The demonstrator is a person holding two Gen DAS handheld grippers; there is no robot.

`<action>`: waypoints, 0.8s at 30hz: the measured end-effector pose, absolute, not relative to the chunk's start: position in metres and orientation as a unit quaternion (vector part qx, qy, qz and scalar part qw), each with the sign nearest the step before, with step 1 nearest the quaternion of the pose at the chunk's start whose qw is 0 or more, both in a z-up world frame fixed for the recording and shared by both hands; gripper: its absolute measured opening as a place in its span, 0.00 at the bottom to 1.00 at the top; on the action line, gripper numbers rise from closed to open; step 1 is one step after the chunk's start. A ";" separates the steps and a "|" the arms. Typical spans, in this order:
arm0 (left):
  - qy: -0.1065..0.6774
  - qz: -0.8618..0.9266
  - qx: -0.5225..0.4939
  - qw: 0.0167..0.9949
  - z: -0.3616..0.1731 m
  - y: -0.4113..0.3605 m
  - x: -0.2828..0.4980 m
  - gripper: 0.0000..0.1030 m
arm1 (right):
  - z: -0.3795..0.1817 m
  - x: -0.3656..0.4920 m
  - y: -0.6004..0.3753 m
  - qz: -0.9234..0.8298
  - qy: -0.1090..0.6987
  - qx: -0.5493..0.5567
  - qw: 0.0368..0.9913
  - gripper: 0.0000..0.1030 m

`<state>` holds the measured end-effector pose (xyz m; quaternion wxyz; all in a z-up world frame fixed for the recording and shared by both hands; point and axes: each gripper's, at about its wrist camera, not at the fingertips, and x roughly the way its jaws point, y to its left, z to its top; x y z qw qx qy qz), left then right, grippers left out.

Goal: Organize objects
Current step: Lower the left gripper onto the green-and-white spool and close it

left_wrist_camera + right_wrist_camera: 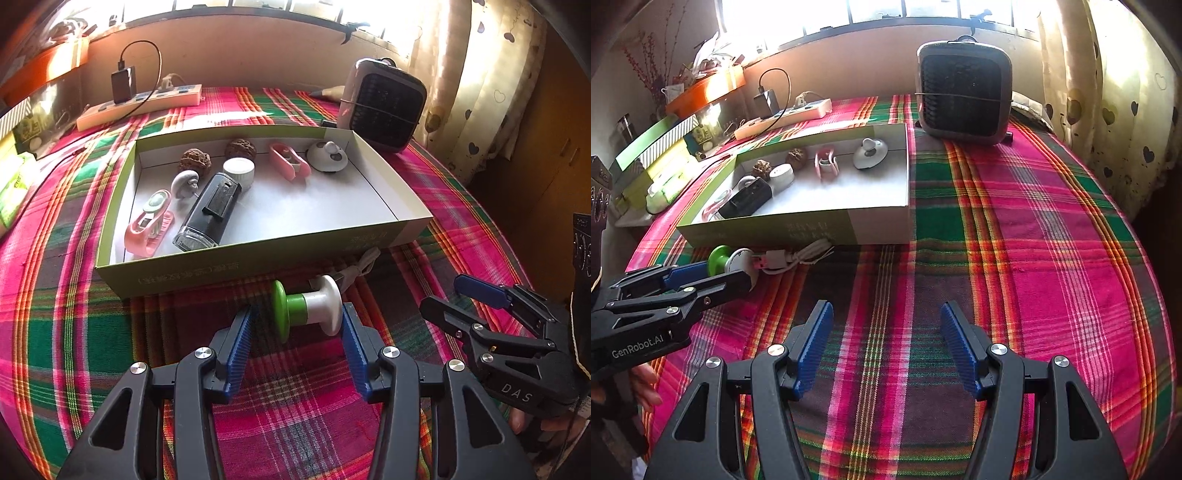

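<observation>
Spool [306, 308] on the plaid cloth [295, 398], just short of the box [258, 258]: pickup step, grip not yet made.
Nearest, left gripper [297, 325] spread wide, its pads flanking the spool's green and white ends; contact too close to call. Right gripper [886, 347] apart, empty, over bare cloth. Next, I judge: close on the spool, lift it over the near wall. Cable [354, 271] lies behind the spool; beyond, box already holds small items.
</observation>
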<state>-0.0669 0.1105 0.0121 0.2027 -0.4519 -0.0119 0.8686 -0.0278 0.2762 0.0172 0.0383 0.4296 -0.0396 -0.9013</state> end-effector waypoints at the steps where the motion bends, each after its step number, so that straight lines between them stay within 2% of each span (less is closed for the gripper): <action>1: -0.013 0.869 -0.451 0.202 0.012 0.110 -0.067 0.44 | 0.017 -0.028 0.276 -0.901 -0.039 0.431 0.038 0.60; 12: -0.019 0.868 -0.450 0.208 0.012 0.105 -0.069 0.44 | 0.017 -0.031 0.273 -0.899 -0.037 0.435 0.034 0.60; 20: -0.032 0.869 -0.449 0.204 0.012 0.092 -0.072 0.33 | 0.017 -0.035 0.263 -0.897 -0.036 0.440 0.036 0.60; 24: -0.035 0.871 -0.447 0.203 0.011 0.085 -0.071 0.33 | 0.017 -0.037 0.256 -0.896 -0.035 0.442 0.038 0.60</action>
